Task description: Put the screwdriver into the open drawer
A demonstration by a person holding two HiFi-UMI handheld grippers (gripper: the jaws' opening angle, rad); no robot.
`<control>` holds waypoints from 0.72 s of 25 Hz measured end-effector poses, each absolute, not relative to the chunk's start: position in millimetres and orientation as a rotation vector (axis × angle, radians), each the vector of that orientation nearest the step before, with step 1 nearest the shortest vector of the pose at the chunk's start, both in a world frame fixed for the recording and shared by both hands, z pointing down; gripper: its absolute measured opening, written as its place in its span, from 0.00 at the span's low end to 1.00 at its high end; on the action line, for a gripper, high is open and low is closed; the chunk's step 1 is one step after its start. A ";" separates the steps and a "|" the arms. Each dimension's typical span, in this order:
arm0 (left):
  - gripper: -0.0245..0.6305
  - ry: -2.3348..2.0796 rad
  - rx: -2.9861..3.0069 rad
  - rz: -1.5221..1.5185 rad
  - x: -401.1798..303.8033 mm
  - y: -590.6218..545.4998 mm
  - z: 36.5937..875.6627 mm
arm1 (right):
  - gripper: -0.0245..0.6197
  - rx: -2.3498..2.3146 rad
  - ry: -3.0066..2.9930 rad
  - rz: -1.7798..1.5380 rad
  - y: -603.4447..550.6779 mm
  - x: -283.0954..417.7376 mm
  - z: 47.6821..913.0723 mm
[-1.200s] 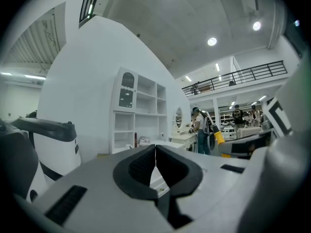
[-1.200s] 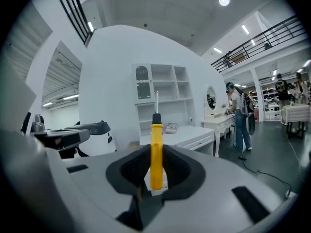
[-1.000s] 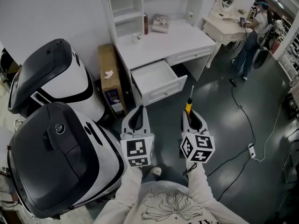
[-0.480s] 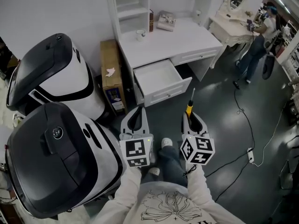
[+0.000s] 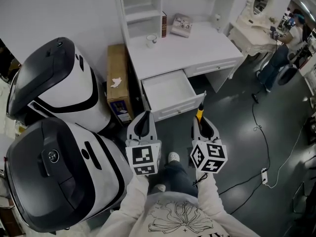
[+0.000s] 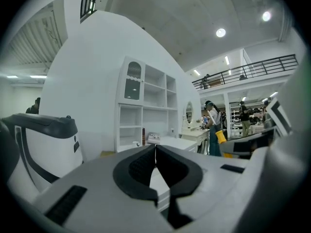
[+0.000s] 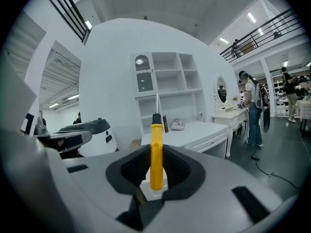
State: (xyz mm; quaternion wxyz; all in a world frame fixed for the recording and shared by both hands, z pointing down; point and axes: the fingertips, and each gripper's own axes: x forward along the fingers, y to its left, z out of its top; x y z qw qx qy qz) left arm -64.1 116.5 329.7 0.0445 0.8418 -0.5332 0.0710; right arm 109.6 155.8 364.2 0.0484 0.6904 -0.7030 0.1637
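Drawer (image 5: 174, 110) now nearer the grippers.
Right gripper (image 5: 202, 123) pinches the screwdriver (image 5: 199, 113) in its fingers, shaft pointing forward at the drawer; left gripper (image 5: 145, 116) fingers pressed together.

Dark glossy floor (image 5: 237, 147) underfoot, white desk (image 5: 197, 48) against the pale wall (image 5: 59, 9), cardboard box (image 5: 117, 73) beside it, dressing table (image 5: 249, 31) far right (ceiling spots (image 6: 221, 32) glowing overhead).
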 end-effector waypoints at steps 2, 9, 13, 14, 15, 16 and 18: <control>0.05 -1.639 2.566 0.225 -53.6 100.1 328.6 | 0.15 2.095 -2.156 0.508 135.0 120.3 363.0; 0.05 -1.715 2.524 0.239 -22.2 32.7 323.1 | 0.15 2.020 -2.226 0.499 56.2 152.0 356.5; 0.05 -1.746 2.491 0.241 -7.5 0.0 326.0 | 0.15 1.984 -2.253 0.502 16.5 168.4 358.1; 0.05 -1.751 2.484 0.240 -4.6 -6.5 327.2 | 0.15 1.974 -2.259 0.504 8.2 171.2 359.4; 0.05 -1.756 2.476 0.239 -2.4 -12.3 328.2 | 0.15 1.965 -2.265 0.507 0.2 173.3 360.6; 0.05 -1.761 2.467 0.239 -0.7 -17.8 328.6 | 0.15 1.956 -2.271 0.511 -7.5 175.0 361.6; 0.05 -1.775 2.452 0.245 0.8 -27.4 329.0 | 0.15 1.937 -2.282 0.524 -21.3 177.3 364.0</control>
